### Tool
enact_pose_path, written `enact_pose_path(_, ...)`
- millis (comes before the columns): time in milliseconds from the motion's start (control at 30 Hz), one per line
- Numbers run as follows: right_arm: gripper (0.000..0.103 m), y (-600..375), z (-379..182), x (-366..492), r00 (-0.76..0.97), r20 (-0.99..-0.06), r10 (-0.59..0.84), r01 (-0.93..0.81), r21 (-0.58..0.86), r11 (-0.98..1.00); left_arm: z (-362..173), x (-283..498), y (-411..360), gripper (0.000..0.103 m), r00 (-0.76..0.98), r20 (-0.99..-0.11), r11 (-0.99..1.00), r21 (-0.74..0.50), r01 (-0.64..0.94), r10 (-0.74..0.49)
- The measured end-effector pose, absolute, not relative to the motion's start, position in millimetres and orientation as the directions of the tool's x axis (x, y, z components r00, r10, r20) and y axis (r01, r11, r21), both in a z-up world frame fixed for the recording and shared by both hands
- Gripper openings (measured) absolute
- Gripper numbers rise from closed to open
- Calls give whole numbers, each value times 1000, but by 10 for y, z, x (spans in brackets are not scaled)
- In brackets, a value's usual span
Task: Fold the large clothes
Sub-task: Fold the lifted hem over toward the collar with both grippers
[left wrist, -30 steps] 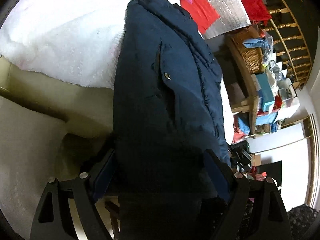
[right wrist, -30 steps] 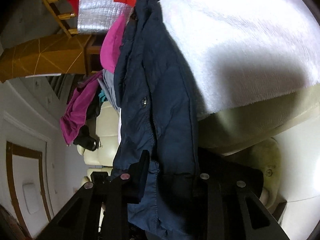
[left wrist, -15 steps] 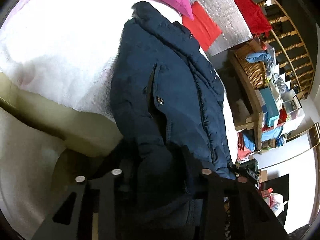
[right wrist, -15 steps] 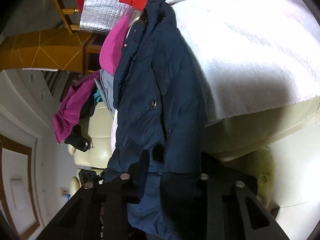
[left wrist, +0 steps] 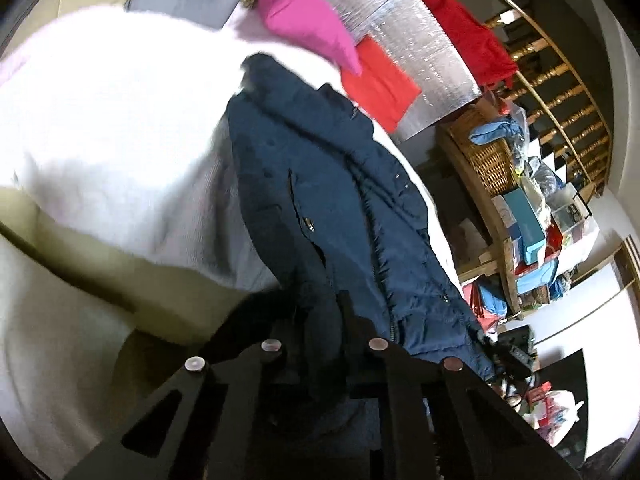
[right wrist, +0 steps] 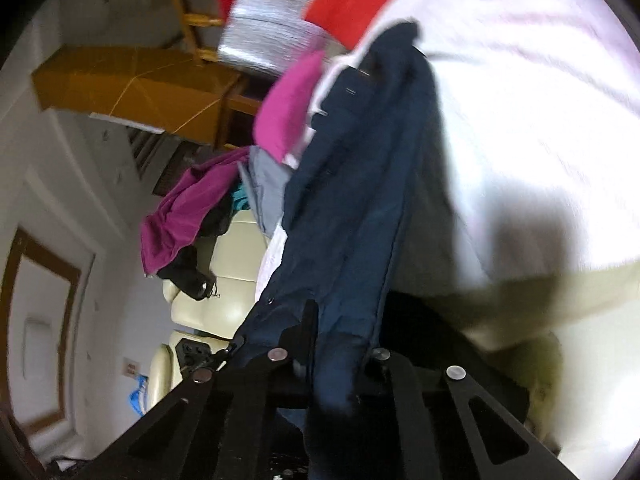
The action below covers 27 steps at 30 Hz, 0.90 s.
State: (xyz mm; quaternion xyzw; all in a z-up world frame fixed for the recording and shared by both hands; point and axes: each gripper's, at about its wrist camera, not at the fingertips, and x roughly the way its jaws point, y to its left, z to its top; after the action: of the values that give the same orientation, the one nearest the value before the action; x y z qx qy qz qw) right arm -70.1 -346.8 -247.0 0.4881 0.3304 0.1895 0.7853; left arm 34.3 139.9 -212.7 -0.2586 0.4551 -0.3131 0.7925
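Observation:
A dark navy padded jacket [left wrist: 340, 208] lies stretched over the edge of a bed with a white fluffy cover [left wrist: 104, 128]. My left gripper [left wrist: 320, 316] is shut on the jacket's near hem, cloth bunched between the fingers. In the right wrist view the same jacket [right wrist: 360, 200] hangs lengthwise from the bed edge, and my right gripper [right wrist: 344, 332] is shut on its near hem. The far collar end rests on the white cover [right wrist: 540, 120].
A pink cushion [left wrist: 304, 16], a red cloth [left wrist: 376, 80] and a silver foil sheet [left wrist: 408, 52] lie beyond the jacket. A cluttered wooden shelf with a wicker basket [left wrist: 492, 164] stands right. A cream chair [right wrist: 216, 280] holds purple and grey clothes [right wrist: 188, 216].
My left gripper has closed from open onto the jacket's hem. Both grippers have pulled back and lifted, so more of the bed and the cushions shows. The right gripper has stayed shut on the jacket.

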Motion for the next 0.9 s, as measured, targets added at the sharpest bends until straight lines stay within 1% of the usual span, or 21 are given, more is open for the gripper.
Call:
enact_pose_path(67, 11, -3421, -2371, -685, 708, -328, 625, -5, 883, 469, -2022, 328, 1435, 11, 409, -545, 669, -691, 275, -732)
enact_pose_path(133, 11, -3379, -2349, -647, 702, -341, 625, -20, 868, 496, -1937, 350, 1495, 11, 426, -522, 657, -698, 286, -739)
enact_pose_path(167, 11, -3367, -2382, -612, 693, -356, 627, -8, 866, 501, -1941, 371, 1519, 11, 423, -520, 654, -700, 287, -742)
enact_pose_path(233, 10, -3407, -2426, -557, 683, -375, 627, 19, 867, 498, -1985, 464, 1523, 11, 411, -542, 665, -697, 268, -733)
enact_pose_path(300, 10, -3455, -2345, -507, 701, -354, 619, 5, 870, 492, -2011, 562, 1509, 11, 398, -560, 674, -693, 256, -727)
enact_pose_path(467, 9, -3544, -1997, -210, 741, -332, 584, -47, 842, 538, -1732, 831, 1439, 10, 415, -533, 664, -686, 298, -737)
enact_pose_path(600, 9, -3694, -1816, 254, 787, -306, 535, -44, 838, 544, -1422, 1316, 1256, 10, 429, -524, 667, -669, 327, -736)
enact_pose_path(733, 9, -3923, -1744, 858, 830, -282, 482, -19, 849, 528, -1264, 1922, 1019, 11, 444, -530, 683, -651, 332, -722)
enact_pose_path(800, 9, -4033, -1747, 1224, 843, -284, 456, 3, 851, 525, -1234, 2247, 885, 11, 447, -541, 693, -644, 325, -712)
enact_pose_path(900, 9, -4132, -1792, 1719, 855, -309, 418, 40, 841, 540, -1282, 2787, 638, 11, 455, -578, 727, -618, 299, -678)
